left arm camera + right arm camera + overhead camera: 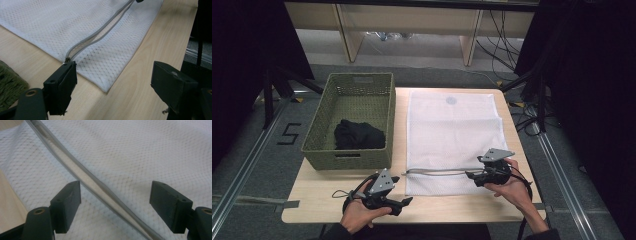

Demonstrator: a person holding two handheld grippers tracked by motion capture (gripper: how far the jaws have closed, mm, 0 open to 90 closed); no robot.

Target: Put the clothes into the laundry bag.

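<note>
"5" on the floor (288, 134)

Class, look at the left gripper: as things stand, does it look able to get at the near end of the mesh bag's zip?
Probably yes. The left gripper is open beside the zip end on the mesh bag, with bare table between.

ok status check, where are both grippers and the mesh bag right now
Left gripper open, jaws off the mesh bag near its zipper end. Right gripper open over the zipper, which gapes. Dark cloth in the basket. Nothing in the way.
</note>
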